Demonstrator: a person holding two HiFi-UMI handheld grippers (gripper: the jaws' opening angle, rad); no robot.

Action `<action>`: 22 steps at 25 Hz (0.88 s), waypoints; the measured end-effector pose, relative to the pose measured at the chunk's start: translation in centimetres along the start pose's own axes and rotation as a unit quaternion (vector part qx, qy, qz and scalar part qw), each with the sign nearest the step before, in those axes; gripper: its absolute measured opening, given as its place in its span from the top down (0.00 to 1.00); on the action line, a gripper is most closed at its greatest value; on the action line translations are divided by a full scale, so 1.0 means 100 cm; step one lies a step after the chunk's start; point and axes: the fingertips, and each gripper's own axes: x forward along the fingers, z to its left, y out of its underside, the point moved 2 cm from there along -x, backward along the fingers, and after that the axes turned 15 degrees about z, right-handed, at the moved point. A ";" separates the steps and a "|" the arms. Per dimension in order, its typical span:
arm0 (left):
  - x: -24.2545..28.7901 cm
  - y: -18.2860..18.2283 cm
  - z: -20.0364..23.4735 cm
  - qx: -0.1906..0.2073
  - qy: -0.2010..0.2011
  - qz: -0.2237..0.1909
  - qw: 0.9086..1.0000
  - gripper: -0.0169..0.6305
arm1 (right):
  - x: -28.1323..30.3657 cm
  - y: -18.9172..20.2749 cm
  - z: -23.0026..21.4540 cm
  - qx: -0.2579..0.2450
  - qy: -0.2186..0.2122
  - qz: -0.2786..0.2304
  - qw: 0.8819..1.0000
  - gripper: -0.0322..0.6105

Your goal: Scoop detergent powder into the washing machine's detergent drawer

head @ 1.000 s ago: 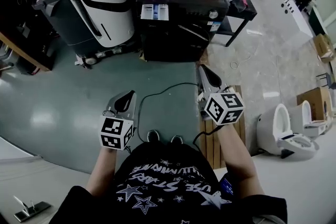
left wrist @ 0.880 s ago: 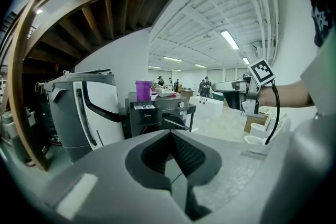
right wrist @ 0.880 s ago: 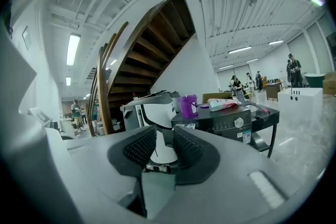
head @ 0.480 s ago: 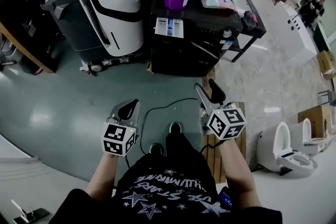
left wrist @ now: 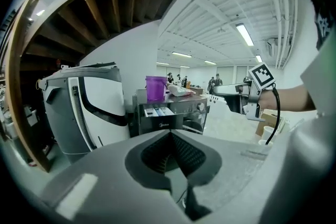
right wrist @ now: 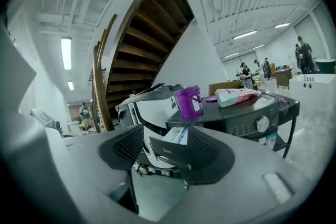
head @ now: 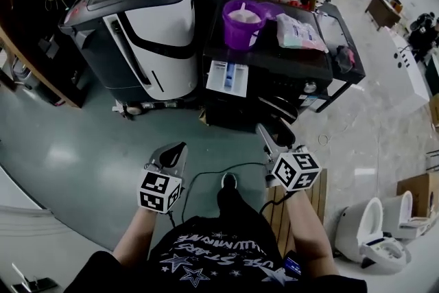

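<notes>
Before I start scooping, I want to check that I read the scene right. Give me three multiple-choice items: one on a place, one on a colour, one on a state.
1. Where is the bucket?
A. on the washer
B. under it
C. behind it

2. What colour is the bucket?
A. white
B. purple
C. green

3. How is the drawer?
A. shut
B. pulled out
C. taken off the washer

Answers:
1 A: it stands on the washer's top, beside a bag.
2 B: its wall shows purple in every view.
3 B: it sticks out of the washer's front with its compartments showing.
</notes>
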 end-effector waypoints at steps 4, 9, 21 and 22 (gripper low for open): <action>0.039 -0.046 0.017 -0.002 -0.018 -0.006 1.000 0.97 | 0.042 -0.042 -0.034 -0.016 -0.022 0.005 1.000 0.48; 0.074 -0.091 0.021 -0.008 -0.031 -0.011 0.999 0.97 | 0.078 -0.084 -0.068 -0.017 -0.045 0.008 0.999 0.48; 0.110 -0.143 0.047 -0.026 -0.067 -0.020 0.997 0.97 | 0.132 -0.148 -0.102 -0.017 -0.080 -0.004 0.997 0.49; 0.111 -0.147 0.050 -0.026 -0.068 -0.021 0.997 0.97 | 0.134 -0.153 -0.102 -0.016 -0.081 -0.007 0.997 0.49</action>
